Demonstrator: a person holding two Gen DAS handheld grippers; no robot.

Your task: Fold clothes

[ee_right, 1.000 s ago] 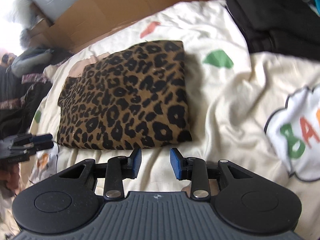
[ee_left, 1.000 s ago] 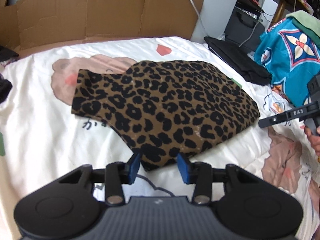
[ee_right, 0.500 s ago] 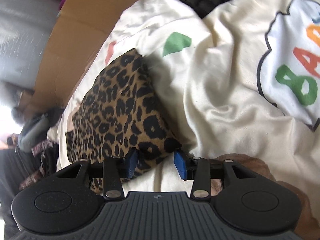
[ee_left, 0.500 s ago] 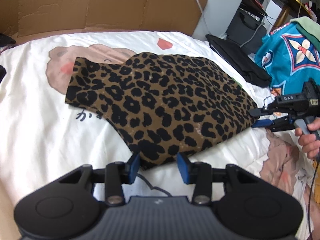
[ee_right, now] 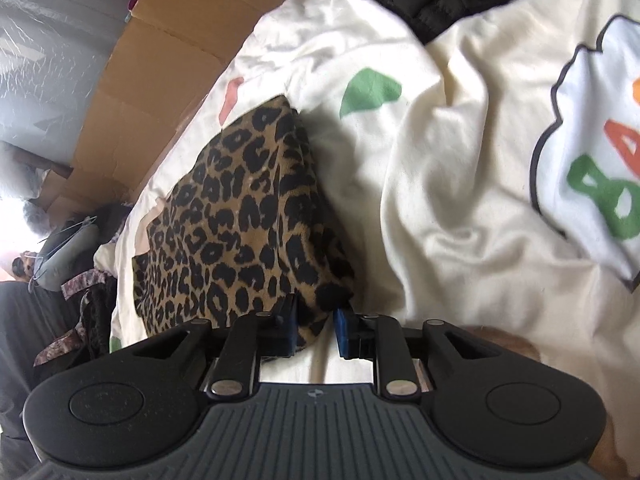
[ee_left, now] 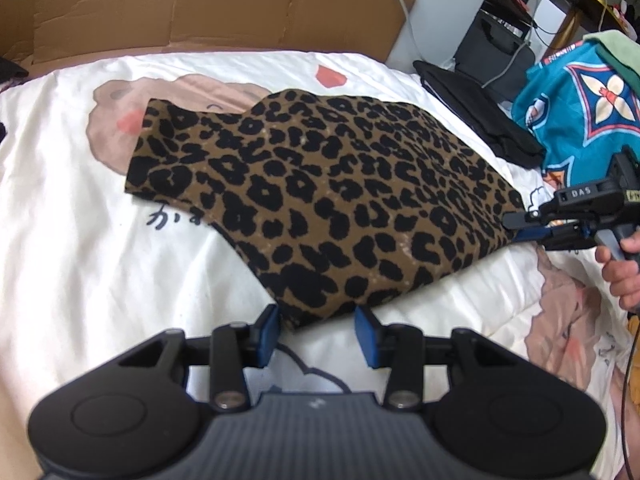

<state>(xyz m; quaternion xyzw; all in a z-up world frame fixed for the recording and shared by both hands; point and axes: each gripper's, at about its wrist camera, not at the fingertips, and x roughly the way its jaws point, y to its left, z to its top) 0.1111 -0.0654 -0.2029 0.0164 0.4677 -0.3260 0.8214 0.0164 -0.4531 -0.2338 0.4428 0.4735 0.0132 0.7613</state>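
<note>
Cream bedsheet [ee_left: 72, 264] bears leopard garment [ee_left: 320, 200] lengthwise between spread left claw [ee_left: 316, 330] and corner-straddling right claw [ee_right: 314, 330].

Folded garment [ee_left: 332, 200] on bedsheet [ee_left: 80, 248], cardboard [ee_left: 208, 4] behind, dark clothes [ee_left: 476, 108] to its right

I see the leopard garment [ee_left: 320, 196] as a matt knit cloth, faintly fuzzy. The sheet [ee_left: 80, 264] under it is soft, creased printed cotton. My grippers [ee_left: 316, 330] [ee_right: 314, 330] are matt black plastic with ribbed tops and shiny metal rivets. The cardboard [ee_left: 200, 4] is plain matt paperboard.
</note>
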